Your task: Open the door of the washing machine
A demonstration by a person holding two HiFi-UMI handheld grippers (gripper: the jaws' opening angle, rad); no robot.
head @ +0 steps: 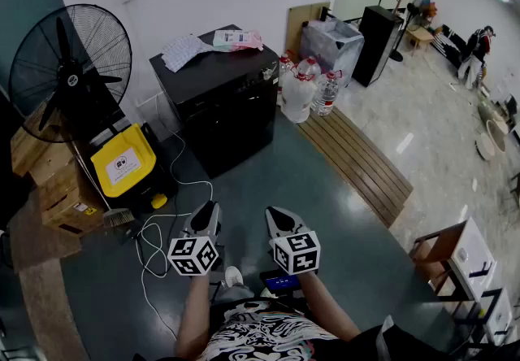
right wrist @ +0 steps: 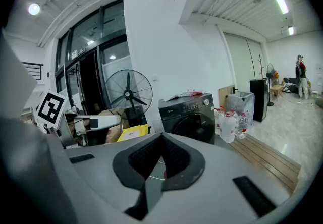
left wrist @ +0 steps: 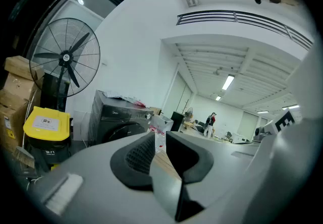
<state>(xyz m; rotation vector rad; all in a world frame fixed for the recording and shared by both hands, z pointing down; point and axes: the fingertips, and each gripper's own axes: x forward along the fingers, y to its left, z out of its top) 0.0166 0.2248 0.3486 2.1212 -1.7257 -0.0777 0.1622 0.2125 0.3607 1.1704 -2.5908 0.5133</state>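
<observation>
Noting black pedestal fan (head: 71, 67) at 10 o'clock. Logging yellow bin (head: 123, 163) at 9, cardboard boxes (head: 65, 197) just beside it. Seeing water bottles (head: 307, 87) at 1, wooden slats (head: 357, 160) at 3. Tracing white cable (head: 143, 274) lying at 8.

Head view looks steeply down; gripper views low, near-level; all share washing machine (head: 219, 99), well off.

The washing machine (head: 219, 107) is black, the bin lid (head: 123, 160) yellow.
</observation>
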